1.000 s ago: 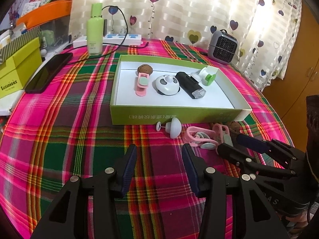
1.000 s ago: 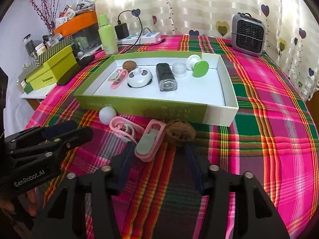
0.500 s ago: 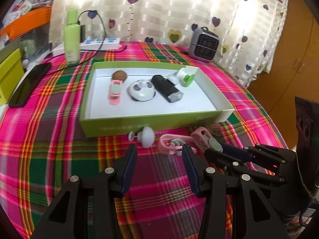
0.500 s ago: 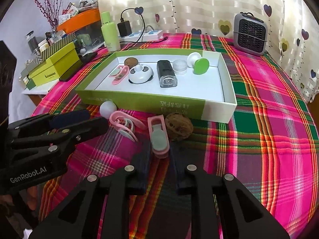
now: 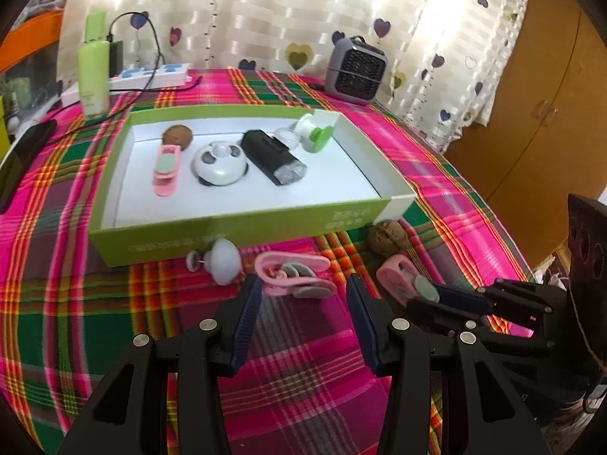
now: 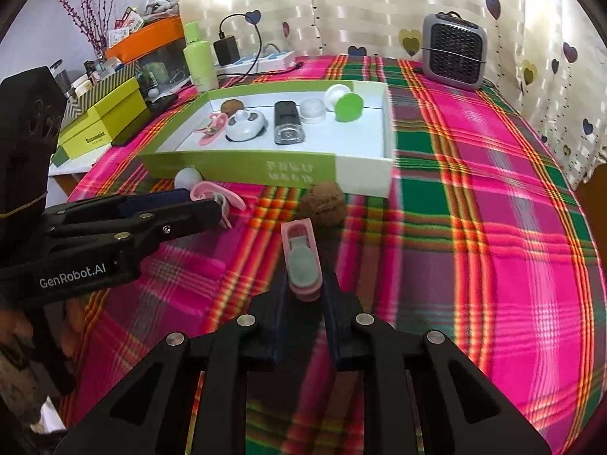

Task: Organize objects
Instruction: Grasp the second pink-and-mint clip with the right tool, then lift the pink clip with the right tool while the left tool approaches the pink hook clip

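**Right gripper has just clamped the pink clip**

1 second ago my right gripper (image 6: 303,295) stood with its jaws apart over the loose things in front of the box; now they have closed on the pink clip (image 6: 301,261), which sticks out from between the pads toward 12 o'clock in the right wrist view. The left wrist view confirms it: the clip (image 5: 404,280) sits in the dark pads of the other tool at about 3 o'clock from my left fingers. I read that as the pick being done, so the next step is to carry this clip over the near wall of the green box (image 6: 242,165) and set it down inside, perhaps beside the matching clip already lying there.

The walnut (image 6: 324,204) lies on the plaid cloth (image 6: 474,227) just beyond the clip's tip, at 12 o'clock, close to the box's near wall, so I would lift before moving forward to avoid nudging it.

My left gripper (image 5: 303,303) is half open and holds nothing. The other pink clip (image 5: 292,275) lies just ahead of its fingertips at 12 o'clock, with the white knob (image 5: 224,261) at 11 o'clock beside it, touching or nearly touching the box wall. Those 2 and the walnut are still outside the box
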